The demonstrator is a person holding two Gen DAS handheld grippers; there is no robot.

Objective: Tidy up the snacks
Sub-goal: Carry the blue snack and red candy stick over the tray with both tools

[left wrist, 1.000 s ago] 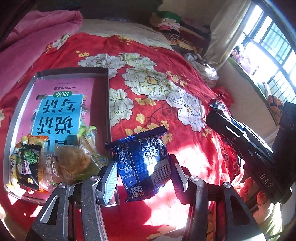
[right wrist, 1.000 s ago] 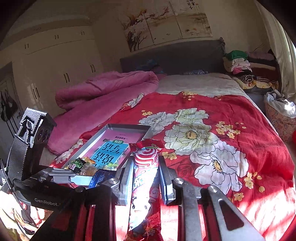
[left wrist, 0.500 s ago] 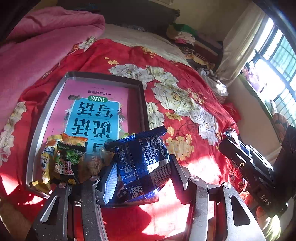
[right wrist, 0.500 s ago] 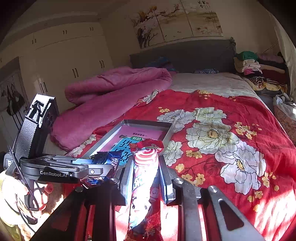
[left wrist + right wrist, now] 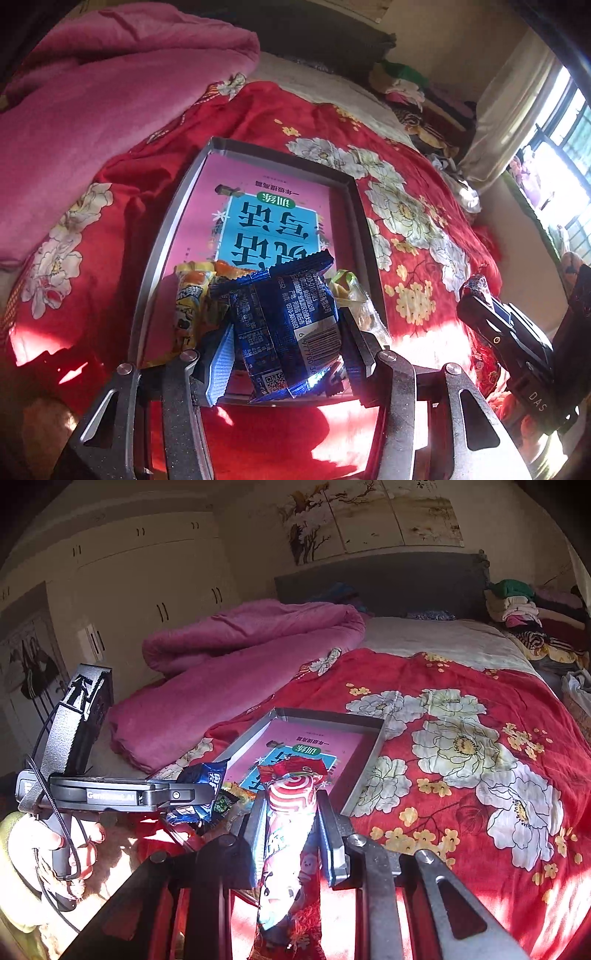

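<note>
"DAS" on right tongs (image 5: 476, 291)

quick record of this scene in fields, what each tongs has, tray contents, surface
left tongs: shut on blue snack packet, held over the near end of the tray
right tongs: shut on red-and-white striped snack stick, just short of the tray
tray: metal, holds a pink and blue book
snacks in tray: yellow packet, clear-wrapped snack, both at near end
surface: red floral bedspread
beside tray: pink blanket
</note>
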